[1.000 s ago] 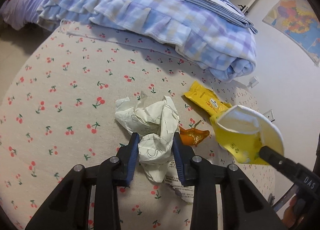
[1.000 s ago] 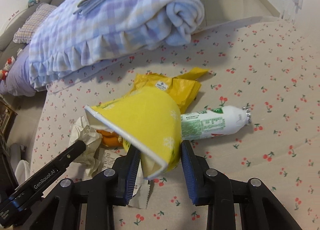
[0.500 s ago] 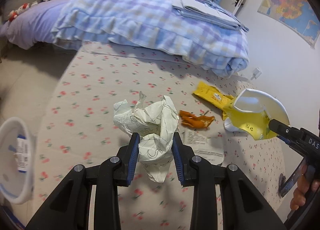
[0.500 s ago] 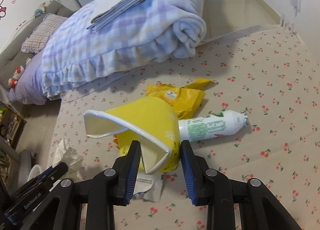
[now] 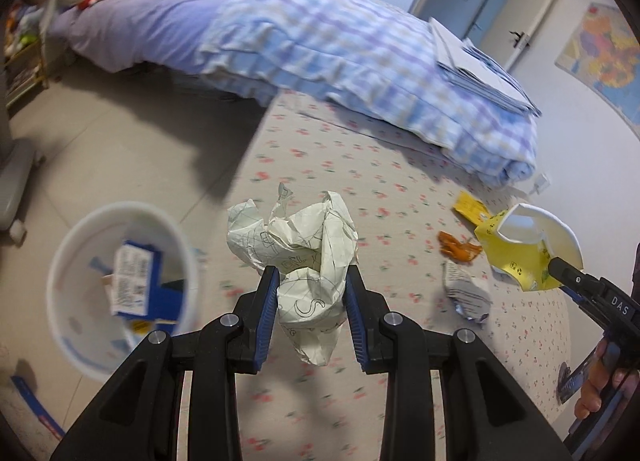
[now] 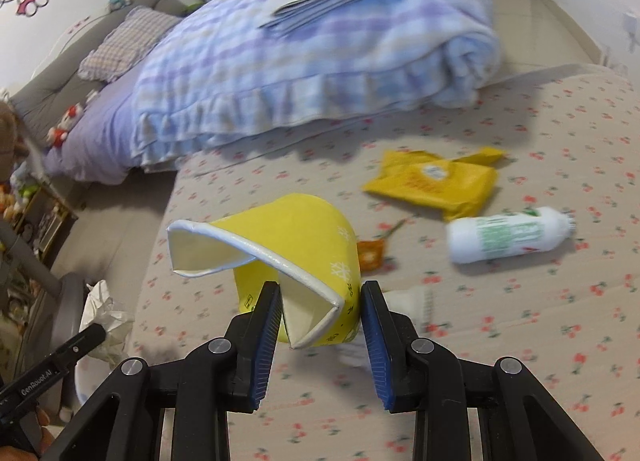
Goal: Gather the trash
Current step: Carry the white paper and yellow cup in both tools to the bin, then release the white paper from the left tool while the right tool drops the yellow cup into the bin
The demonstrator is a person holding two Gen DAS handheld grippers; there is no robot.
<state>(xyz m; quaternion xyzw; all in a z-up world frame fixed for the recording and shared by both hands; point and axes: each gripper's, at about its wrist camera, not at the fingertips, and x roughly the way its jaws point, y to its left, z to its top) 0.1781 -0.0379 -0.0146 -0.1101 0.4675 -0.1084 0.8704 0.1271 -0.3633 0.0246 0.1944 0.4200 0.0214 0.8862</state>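
Left wrist view
- Left gripper [image 5: 311, 303]: its blue pads are clamped on the crumpled paper [image 5: 298, 245], which sits between the two fingers and bulges out above and below them.
- Paper's place: held up off the cherry-print mat [image 5: 328, 165], over the mat's left edge.
- White bin [image 5: 72, 257]: on the tiled floor, to the left of the claw and below it; a blue-and-white carton [image 5: 134, 281] lies inside.
- Left gripper's pose: angled downward, fingers pointing toward the mat's edge next to the bin.
- Right gripper [image 5: 560, 267]: seen from the side at the right edge, its tip closed on the yellow paper cup [image 5: 520, 253]; a hand [image 5: 600, 389] grips its handle low at the right.
- Other trash on the mat: an orange wrapper [image 5: 456, 247], a grey crumpled wrapper [image 5: 468, 295] and a yellow pouch [image 5: 470, 207], all well apart from the left claw.

Right wrist view
- Right gripper [image 6: 320, 325]: closed on the squashed base of the yellow paper cup [image 6: 296, 233]; the cup's bent white rim sticks out up and to the left.
- Cup's place: lifted above the mat [image 6: 520, 321].
- Right gripper's pose: tilted downward over the mat.
- Still on the mat: the yellow pouch [image 6: 436, 181], a white bottle [image 6: 508, 235] lying on its side just below it, and the orange wrapper [image 6: 370, 253] right of the cup.
- Left gripper [image 6: 90, 335]: at the lower left, with crumpled paper [image 6: 102, 313] at its tip.
- Background: a blue checked blanket [image 6: 320, 61] heaped beyond the mat.
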